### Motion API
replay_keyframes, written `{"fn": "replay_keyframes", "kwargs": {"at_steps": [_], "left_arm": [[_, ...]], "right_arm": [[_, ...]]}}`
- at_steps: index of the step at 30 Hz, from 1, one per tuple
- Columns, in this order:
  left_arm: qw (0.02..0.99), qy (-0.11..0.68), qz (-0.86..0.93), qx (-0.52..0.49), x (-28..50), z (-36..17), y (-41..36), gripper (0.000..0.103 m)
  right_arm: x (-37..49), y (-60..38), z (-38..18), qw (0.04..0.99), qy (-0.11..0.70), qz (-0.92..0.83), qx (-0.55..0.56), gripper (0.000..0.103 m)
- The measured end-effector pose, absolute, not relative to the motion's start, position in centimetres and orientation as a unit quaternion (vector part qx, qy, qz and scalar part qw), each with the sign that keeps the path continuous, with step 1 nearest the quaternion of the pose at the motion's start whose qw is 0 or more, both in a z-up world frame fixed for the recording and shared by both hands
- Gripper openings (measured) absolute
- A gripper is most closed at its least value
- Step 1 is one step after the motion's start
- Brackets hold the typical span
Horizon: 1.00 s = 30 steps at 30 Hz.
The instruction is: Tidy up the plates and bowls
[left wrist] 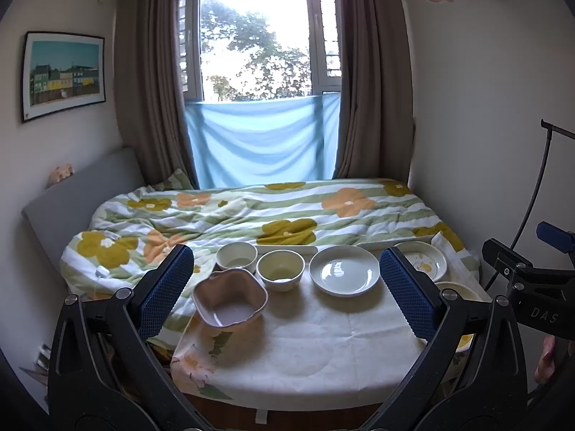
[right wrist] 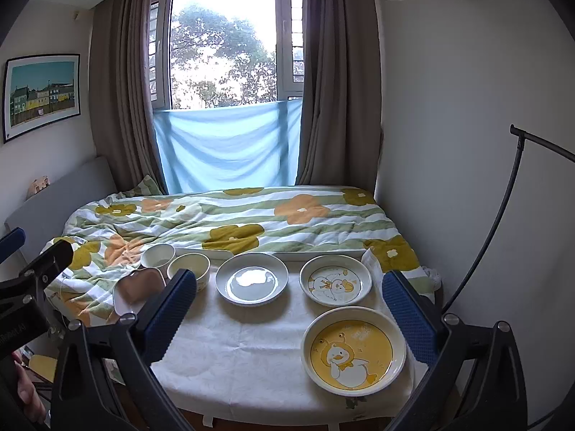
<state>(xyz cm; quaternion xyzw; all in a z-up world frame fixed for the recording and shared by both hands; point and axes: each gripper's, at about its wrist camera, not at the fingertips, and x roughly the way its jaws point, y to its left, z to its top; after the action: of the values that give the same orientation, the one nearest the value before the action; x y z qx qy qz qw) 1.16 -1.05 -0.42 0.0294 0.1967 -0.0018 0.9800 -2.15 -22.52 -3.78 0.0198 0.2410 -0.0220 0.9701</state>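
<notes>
Fingers spread wide and gripping nothing: that is how the left gripper (left wrist: 285, 289) hangs above the near edge of the table (left wrist: 305, 352), and the right gripper (right wrist: 287, 314) is just as wide and just as idle.

Take the plain white plate (right wrist: 251, 283) as the landmark. Left of it stand two round bowls, the cream bowl (left wrist: 281, 269) just beside it and the white bowl (left wrist: 237, 256) further left and a little behind. Nearer than both, at the table's left edge, sits the wavy pink bowl (left wrist: 230, 303), closest of all to the left gripper's left finger. Right of the landmark lies the white duck plate (right wrist: 335, 284); nearer than that, at the front right, the yellow duck plate (right wrist: 354, 350) sits beside the right gripper's right finger.

So the split looks clean: bowls lie left and belong to the left gripper, duck plates lie right and suit the right. All pieces are round or nearly so, with no long axis, so I judge any rim approach would serve.
</notes>
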Motion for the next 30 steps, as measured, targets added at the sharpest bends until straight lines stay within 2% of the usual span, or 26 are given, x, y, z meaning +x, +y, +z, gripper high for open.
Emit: {"fn": "replay_keyframes", "kwargs": {"at_steps": [30], "left_arm": [[0.980,0.196,0.002,0.028,0.90,-0.52,-0.71,0.103]], "right_arm": [[-2.38,-21.85,-3.80,0.969,0.244,-0.019,0.018,0.103]]}}
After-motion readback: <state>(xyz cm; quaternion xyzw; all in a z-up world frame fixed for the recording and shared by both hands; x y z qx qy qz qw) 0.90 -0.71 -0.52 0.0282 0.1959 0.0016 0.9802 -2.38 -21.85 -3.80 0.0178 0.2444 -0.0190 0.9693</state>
